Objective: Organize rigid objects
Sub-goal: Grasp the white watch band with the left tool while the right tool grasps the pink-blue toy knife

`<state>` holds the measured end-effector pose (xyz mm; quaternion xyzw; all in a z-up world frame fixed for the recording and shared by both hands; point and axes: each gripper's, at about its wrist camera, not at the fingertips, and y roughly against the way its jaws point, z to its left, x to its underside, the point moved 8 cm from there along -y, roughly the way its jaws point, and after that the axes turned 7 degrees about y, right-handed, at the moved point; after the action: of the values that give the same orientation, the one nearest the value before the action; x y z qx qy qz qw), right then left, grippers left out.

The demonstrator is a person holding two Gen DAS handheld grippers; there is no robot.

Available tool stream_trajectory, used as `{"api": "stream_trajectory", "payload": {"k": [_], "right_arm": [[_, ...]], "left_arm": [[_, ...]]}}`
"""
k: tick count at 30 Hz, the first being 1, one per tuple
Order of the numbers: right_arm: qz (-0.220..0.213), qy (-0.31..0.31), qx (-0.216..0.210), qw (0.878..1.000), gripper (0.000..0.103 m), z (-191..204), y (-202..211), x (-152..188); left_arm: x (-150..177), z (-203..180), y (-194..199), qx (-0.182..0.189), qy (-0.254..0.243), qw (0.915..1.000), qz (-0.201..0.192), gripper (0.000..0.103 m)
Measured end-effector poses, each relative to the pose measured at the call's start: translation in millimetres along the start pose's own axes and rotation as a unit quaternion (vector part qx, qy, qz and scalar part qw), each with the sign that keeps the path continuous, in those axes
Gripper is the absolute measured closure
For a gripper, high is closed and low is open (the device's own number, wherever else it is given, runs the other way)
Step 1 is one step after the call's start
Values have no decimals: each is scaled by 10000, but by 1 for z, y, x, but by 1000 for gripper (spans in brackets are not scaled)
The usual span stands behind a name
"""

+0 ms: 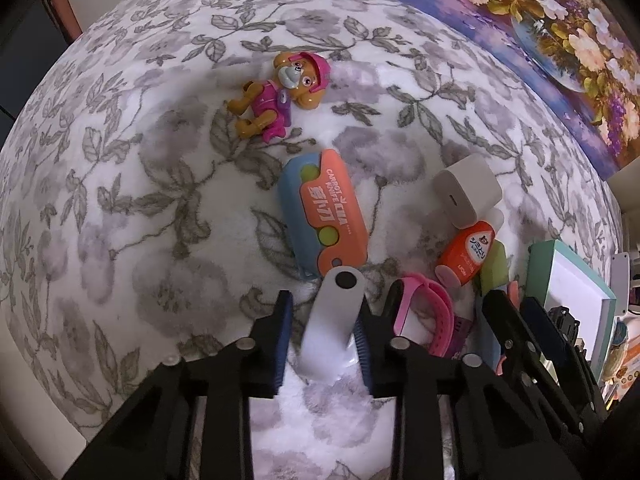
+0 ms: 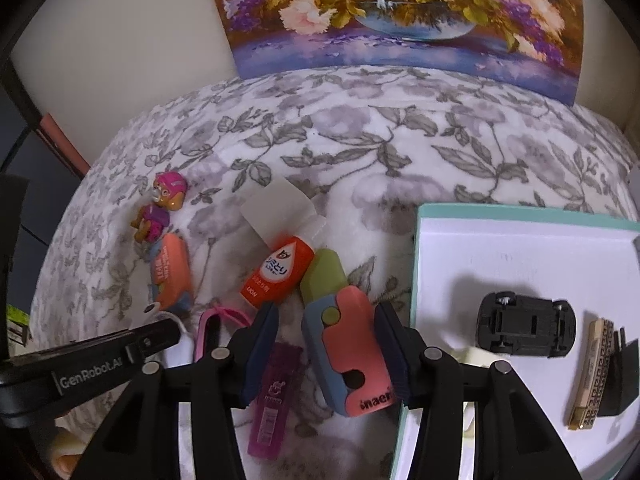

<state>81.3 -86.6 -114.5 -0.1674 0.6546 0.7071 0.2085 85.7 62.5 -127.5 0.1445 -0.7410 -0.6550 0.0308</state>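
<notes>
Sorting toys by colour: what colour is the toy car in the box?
Black toy car, seen best in the right wrist view.

A soft blanket [image 2: 360, 152] printed with grey leaves and pale mauve blooms fills most of both views. At the top of the frame a flower painting [image 2: 400, 12] leans on a cream wall [image 2: 120, 40] (dark furniture edges show at far left).
</notes>
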Motion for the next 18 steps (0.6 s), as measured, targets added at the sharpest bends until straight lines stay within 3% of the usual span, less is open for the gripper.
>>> {"api": "stream_trajectory", "payload": {"k": [11, 18], "right_arm": [[45, 168, 24, 9998, 49, 2, -11, -4], [383, 124, -167, 9991, 49, 6, -14, 8]], "left_arm": [[-2, 1, 1, 7, 2, 10000, -23, 78], [-2, 2, 0, 5, 35, 10000, -16, 78]]}}
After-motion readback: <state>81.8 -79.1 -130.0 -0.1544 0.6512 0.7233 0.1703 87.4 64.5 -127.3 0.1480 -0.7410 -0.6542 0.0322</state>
